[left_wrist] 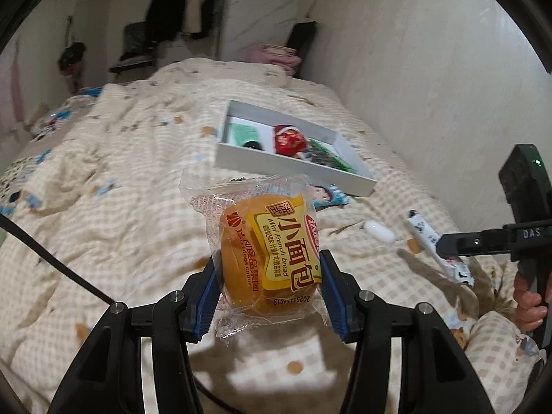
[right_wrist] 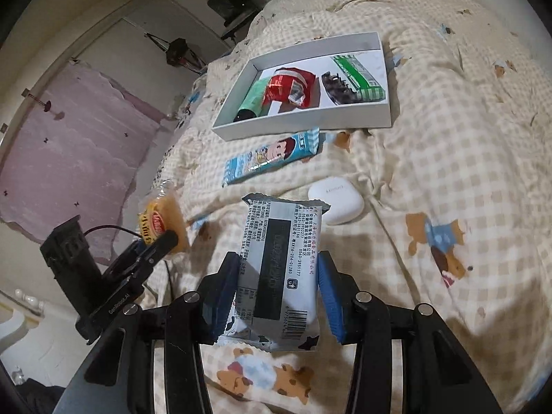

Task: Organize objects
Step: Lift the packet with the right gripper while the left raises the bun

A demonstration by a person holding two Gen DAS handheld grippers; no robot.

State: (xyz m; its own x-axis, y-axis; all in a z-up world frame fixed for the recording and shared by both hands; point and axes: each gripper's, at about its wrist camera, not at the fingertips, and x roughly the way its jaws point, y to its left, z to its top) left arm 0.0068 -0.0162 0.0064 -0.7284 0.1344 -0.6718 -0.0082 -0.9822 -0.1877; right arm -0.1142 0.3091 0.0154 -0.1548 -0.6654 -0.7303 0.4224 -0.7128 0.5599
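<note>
My left gripper [left_wrist: 269, 265] is shut on a clear packet of mini French bread [left_wrist: 265, 241] and holds it above the quilt. In the right wrist view, the bread packet [right_wrist: 162, 217] sits at the left in the left gripper [right_wrist: 162, 241]. My right gripper [right_wrist: 277, 262] is shut on a white and black snack packet [right_wrist: 279, 252], also off the quilt. In the left wrist view the right gripper [left_wrist: 448, 248] is at the far right with this snack packet [left_wrist: 424, 231]. Further up the bed lies a white box [right_wrist: 310, 122], which holds a green tube, a red packet, a black clip and a green packet.
A blue cartoon snack packet [right_wrist: 272, 157] lies just in front of the box, and a white earbud case [right_wrist: 336, 203] lies nearer me. The checked quilt [right_wrist: 448, 138] is rumpled. A wall [left_wrist: 431, 51] runs along the bed's right side. A black cable [left_wrist: 51, 258] crosses the quilt at the left.
</note>
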